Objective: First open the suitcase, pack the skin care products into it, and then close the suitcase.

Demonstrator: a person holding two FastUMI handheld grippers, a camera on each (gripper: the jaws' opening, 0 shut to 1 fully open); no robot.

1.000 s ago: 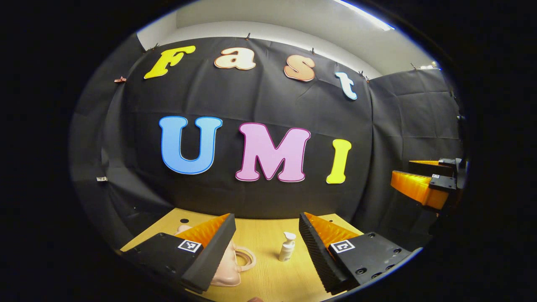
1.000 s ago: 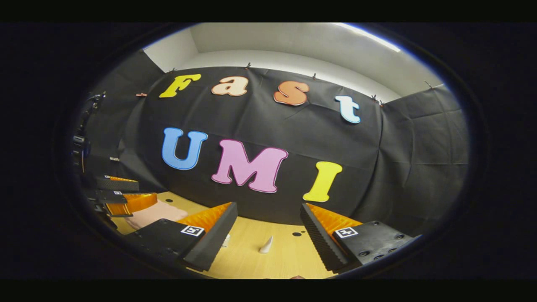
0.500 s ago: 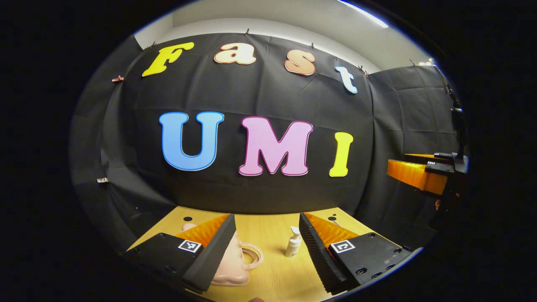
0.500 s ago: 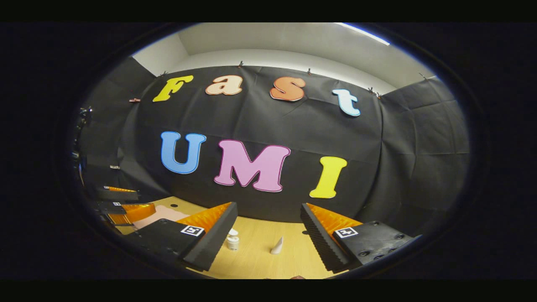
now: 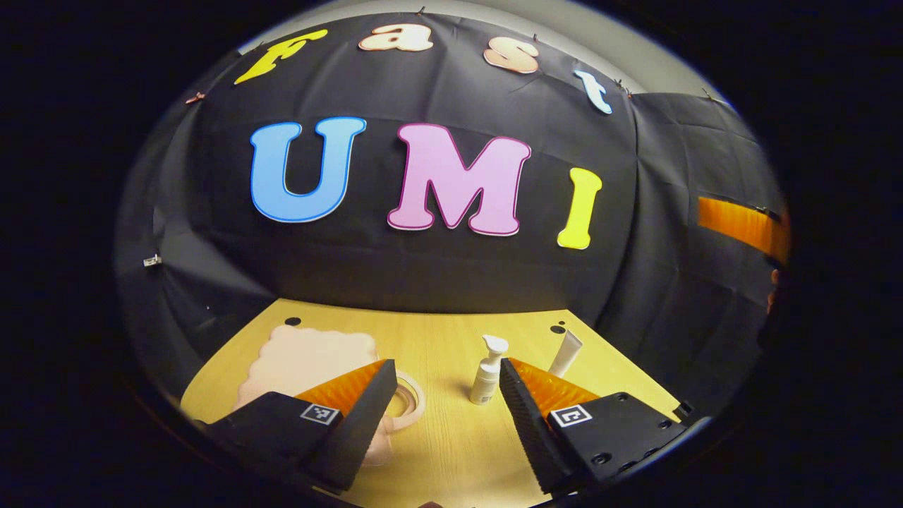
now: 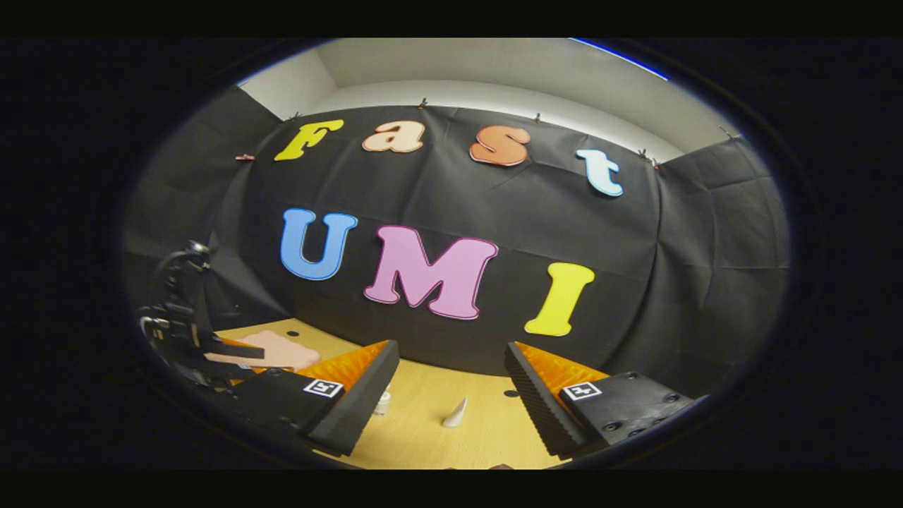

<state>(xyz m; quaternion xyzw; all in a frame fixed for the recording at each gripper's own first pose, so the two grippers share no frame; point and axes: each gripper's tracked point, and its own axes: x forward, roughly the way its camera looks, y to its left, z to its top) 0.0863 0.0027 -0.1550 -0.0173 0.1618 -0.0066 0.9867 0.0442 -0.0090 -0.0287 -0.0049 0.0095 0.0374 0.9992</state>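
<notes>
Both jaws are standing apart and empty as the left gripper (image 5: 444, 402) is hovering over the closed pink suitcase (image 5: 303, 360) beside the pump bottle (image 5: 487, 370) and tube (image 5: 566, 351), so opening seems next, likely needing a grip on its handle (image 5: 408, 395).

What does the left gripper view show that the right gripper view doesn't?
Left gripper view: the suitcase's ring handle and a pump bottle standing whole. Right gripper view: the left claw seen from outside, by the suitcase. Both: the table, the pink suitcase, a white tube, and an open claw in front.
</notes>
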